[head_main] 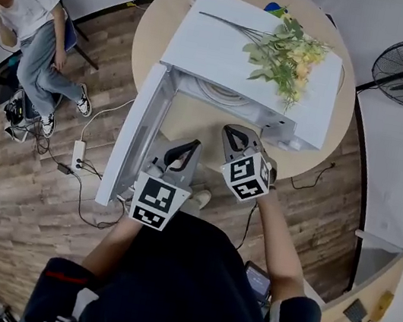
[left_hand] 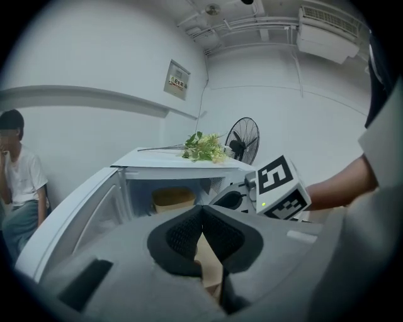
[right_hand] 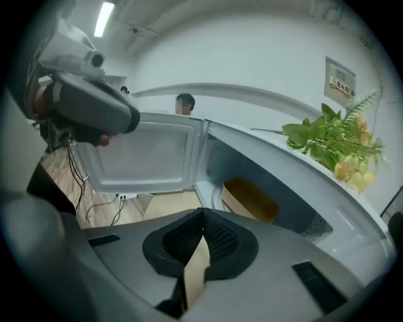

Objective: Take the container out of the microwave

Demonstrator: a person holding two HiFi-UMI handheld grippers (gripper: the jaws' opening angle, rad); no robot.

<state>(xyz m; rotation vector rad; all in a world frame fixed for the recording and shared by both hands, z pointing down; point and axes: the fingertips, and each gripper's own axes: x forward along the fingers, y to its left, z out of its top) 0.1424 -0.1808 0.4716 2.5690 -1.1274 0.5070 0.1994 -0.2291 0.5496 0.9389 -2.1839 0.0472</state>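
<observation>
Container (right_hand: 250, 199) sits far inside the open microwave (head_main: 214, 43), just right of where our right gripper (right_hand: 203, 214) points; that one looks nearer than the left gripper (left_hand: 201, 207). Both pairs of jaws are closed on nothing; its long side probably faces us.
</observation>
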